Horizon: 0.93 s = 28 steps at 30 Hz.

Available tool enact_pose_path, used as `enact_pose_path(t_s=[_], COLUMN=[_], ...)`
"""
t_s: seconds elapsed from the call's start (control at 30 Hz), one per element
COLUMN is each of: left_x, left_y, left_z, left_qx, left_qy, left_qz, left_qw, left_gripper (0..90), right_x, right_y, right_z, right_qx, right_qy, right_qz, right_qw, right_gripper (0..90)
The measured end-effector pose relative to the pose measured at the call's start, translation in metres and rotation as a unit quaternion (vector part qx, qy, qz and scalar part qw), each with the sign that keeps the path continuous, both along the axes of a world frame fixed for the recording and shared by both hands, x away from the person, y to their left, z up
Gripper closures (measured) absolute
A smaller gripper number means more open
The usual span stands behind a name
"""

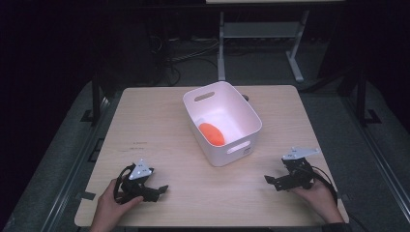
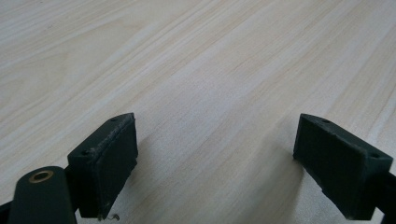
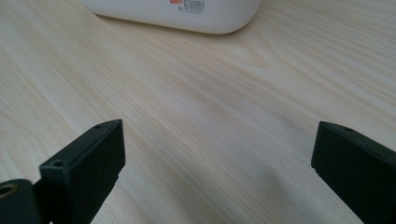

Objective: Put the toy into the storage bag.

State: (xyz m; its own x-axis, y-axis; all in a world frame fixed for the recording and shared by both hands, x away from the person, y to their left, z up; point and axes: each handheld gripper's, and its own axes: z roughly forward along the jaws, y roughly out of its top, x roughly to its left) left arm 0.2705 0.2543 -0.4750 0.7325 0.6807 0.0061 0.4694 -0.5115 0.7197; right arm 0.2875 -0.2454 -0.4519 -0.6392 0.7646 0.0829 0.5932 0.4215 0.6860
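Between your two tools, bare table (image 1: pixel 212 193) gives free passage. The white tub (image 1: pixel 220 145) blocks the middle; pass along either side of it.

Dark room, grey floor (image 1: pixel 58 159), white desk frame (image 1: pixel 221 43) behind, cables (image 1: pixel 193 55) on floor
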Motion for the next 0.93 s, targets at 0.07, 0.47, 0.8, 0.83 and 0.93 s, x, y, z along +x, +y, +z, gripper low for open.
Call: enact_pose_path(t_s=[0.07,0.47,0.8,0.83,0.93], left_x=[0.0,0.0,0.0,0.0,0.0], left_y=[0.0,0.0,0.0,0.0,0.0], left_z=[0.0,0.0,0.0,0.0,0.0], left_qx=[0.0,0.0,0.0,0.0,0.0], left_qy=[0.0,0.0,0.0,0.0,0.0], left_qz=[0.0,0.0,0.0,0.0,0.0], left_qw=[1.0,1.0,1.0,1.0,1.0], left_gripper=[12.8,12.8,12.8,12.7,12.8], right_x=[-0.002,-0.01,-0.012,-0.012,-0.012], right_y=[-0.001,0.0,-0.002,-0.002,-0.002], right_z=[-0.005,-0.027,-0.031,-0.031,-0.031], right_qx=[0.0,-0.023,-0.015,-0.015,-0.015], right_qy=[-0.003,-0.008,-0.025,-0.025,-0.025], right_qz=[-0.002,-0.001,0.002,0.001,0.001], right_qw=[1.0,0.9997,0.9996,0.9996,0.9996], right_gripper=[2.6,1.6,1.1,1.1,1.0])
